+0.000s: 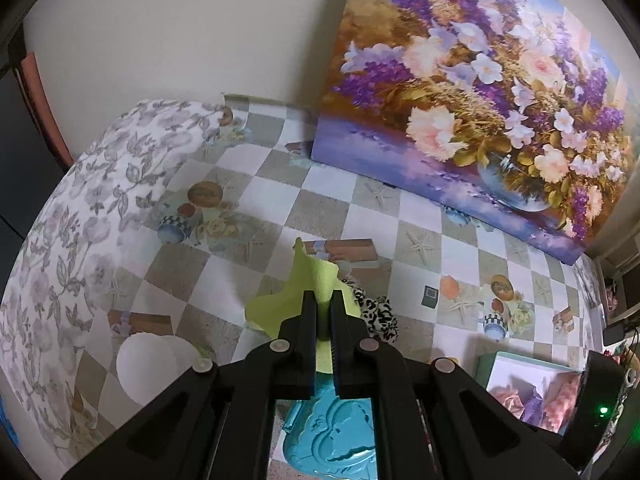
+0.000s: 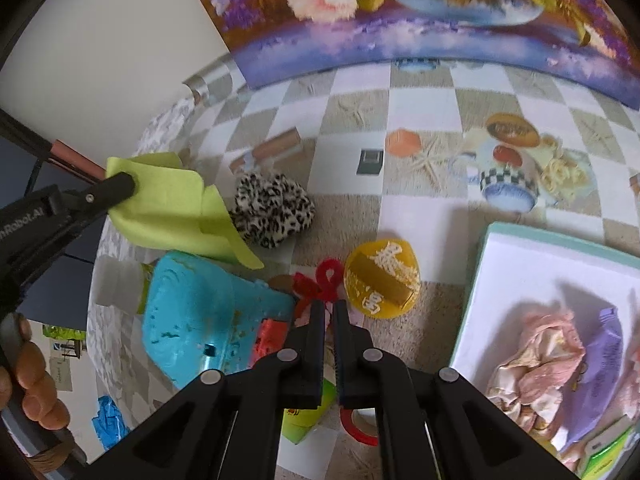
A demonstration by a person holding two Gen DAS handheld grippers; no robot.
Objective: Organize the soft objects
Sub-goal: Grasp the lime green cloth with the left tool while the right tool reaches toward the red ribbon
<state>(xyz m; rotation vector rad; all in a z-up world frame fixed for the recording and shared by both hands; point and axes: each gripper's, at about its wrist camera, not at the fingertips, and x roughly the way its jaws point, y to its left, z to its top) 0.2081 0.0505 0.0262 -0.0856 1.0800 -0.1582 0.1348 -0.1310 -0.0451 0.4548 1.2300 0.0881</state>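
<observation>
My left gripper (image 1: 322, 300) is shut on a yellow-green cloth (image 1: 316, 276) and holds it above the checkered tablecloth. In the right wrist view that gripper (image 2: 120, 186) hangs at the left with the cloth (image 2: 172, 208) drooping from it. A leopard-print scrunchie (image 2: 272, 208) lies just past the cloth, also visible beside my left fingers (image 1: 378, 314). My right gripper (image 2: 329, 307) is shut on a red fuzzy loop (image 2: 329, 274) lying on the table. A white box with a teal rim (image 2: 486, 264) at the right holds pink fabric (image 2: 536, 356) and a purple packet (image 2: 600, 360).
A teal heart-shaped case (image 2: 200, 312) lies under the cloth, with a white bottle (image 2: 116, 280) beside it. A round yellow packet (image 2: 382, 278) sits right of the red loop. A flower painting (image 1: 480, 100) leans against the back wall. A hand (image 2: 32, 380) grips the left tool.
</observation>
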